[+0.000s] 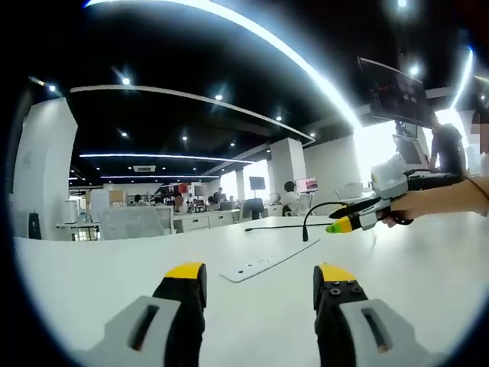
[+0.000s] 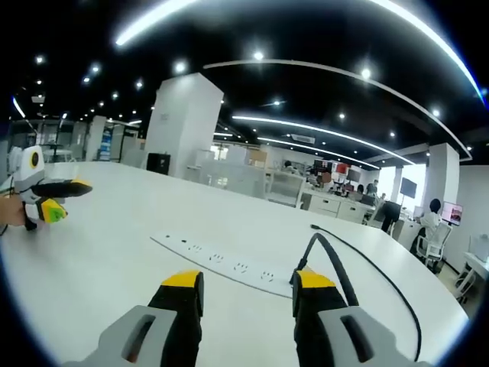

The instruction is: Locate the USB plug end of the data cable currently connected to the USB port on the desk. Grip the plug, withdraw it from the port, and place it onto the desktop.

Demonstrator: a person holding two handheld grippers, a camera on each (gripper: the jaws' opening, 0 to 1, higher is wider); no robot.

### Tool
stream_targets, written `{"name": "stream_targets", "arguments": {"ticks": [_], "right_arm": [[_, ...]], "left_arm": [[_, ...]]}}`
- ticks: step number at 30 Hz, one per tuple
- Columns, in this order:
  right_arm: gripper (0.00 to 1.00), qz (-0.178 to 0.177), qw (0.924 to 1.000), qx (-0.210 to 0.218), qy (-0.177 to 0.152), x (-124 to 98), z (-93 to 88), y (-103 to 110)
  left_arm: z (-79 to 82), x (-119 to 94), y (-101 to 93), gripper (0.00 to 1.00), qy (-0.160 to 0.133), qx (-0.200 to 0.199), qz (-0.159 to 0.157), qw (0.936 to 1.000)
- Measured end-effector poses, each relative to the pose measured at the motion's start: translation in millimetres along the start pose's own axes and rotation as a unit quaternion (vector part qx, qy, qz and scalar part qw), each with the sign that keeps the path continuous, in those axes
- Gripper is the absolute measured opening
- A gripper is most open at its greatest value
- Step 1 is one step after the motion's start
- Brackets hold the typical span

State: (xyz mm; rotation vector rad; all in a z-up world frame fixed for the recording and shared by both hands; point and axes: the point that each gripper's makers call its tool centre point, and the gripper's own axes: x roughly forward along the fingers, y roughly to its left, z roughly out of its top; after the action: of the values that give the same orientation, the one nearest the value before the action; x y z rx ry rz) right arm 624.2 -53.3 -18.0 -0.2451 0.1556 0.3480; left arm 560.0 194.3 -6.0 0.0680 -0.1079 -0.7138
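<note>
Cable (image 1: 306,224) in the left gripper view runs black across the white worktop (image 1: 99,283), beyond a flat white socket strip (image 1: 263,262), and arches up at its near end by the strip's far end. The left hand-held gripper (image 1: 261,279) has its yellow-tipped jaws spread wide apart with nothing between them, hovering over the worktop short of the strip. To the right, the right hand-held gripper (image 1: 342,222) is held by a hand (image 1: 412,208); I cannot tell its opening there.

In the right gripper view, the cable (image 2: 340,267) arches down to its plug (image 2: 299,269), which meets the strip (image 2: 229,266) at its near right end. The right hand-held gripper (image 2: 248,287) is open and empty, its right jaw just beside the plug. The left hand-held gripper (image 2: 53,200) shows far left above the worktop (image 2: 92,260).
</note>
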Motion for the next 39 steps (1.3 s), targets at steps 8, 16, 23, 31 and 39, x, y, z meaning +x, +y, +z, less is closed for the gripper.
{"name": "stream_targets", "arguments": {"ticks": [8,16,23,31,39], "right_arm": [[0.47,-0.018,0.9998,0.011,-0.001,14,0.2,-12],[0.47,-0.039,0.9987,0.032,-0.004,29,-4.7,-29],[0.47,-0.062,0.9969,0.047,-0.007,41,-7.3,-45],[0.48,-0.074,0.9947,0.070,-0.016,54,-10.2,-54],[0.46,-0.089,0.9941,0.059,-0.018,64,-13.7,-61]], "left_arm": [[-5.0,2,-6.3,0.57,0.006,-0.007,-0.017,0.9998],[-6.6,3,-13.3,0.56,0.010,0.002,-0.029,0.9995],[-11.6,4,-18.2,0.55,0.015,0.003,-0.037,0.9992],[-12.9,5,-27.6,0.55,0.015,0.008,-0.056,0.9983],[-13.5,6,-35.4,0.55,0.011,0.008,-0.075,0.9971]]}}
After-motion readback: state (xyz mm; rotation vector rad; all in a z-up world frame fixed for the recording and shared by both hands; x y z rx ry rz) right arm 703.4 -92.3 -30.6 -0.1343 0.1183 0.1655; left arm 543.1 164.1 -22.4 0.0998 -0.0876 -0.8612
